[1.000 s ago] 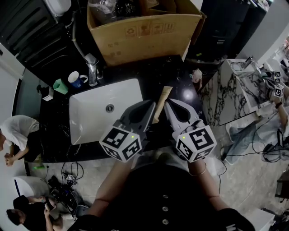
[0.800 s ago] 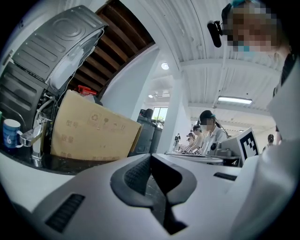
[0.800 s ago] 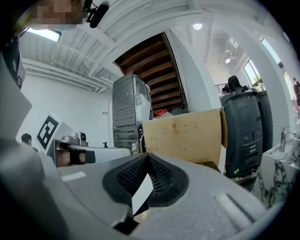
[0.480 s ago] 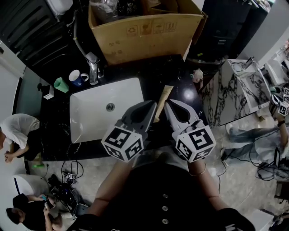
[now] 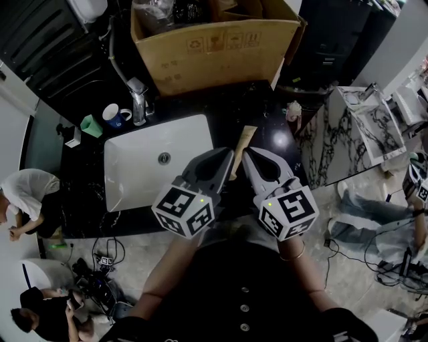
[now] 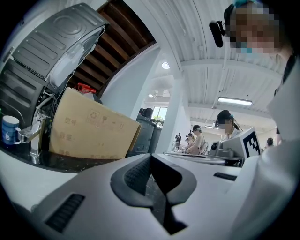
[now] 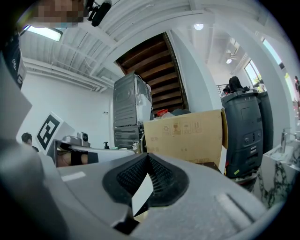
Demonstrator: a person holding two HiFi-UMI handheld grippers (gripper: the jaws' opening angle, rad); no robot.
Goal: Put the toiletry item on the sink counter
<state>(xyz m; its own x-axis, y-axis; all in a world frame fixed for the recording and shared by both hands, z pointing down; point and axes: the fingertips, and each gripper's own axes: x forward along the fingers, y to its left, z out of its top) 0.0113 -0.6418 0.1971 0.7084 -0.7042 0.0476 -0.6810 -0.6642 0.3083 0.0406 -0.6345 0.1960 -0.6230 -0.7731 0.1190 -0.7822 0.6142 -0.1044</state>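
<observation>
I have both claws clenched with nothing in them, left claw [image 5: 224,160] and right claw [image 5: 249,157]. The tan toiletry item [image 5: 243,141] lies on the dark desk [image 5: 227,110], just beside the white sink [image 5: 134,167]. Behind, the cardboard box [image 5: 214,47] holds plastic bags [image 5: 152,13].

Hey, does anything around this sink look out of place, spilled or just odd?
I see no spill or damage. The one odd thing is the big open cardboard box standing at the back of the black counter, right behind the faucet. The mug stands upright beside the faucet.
</observation>
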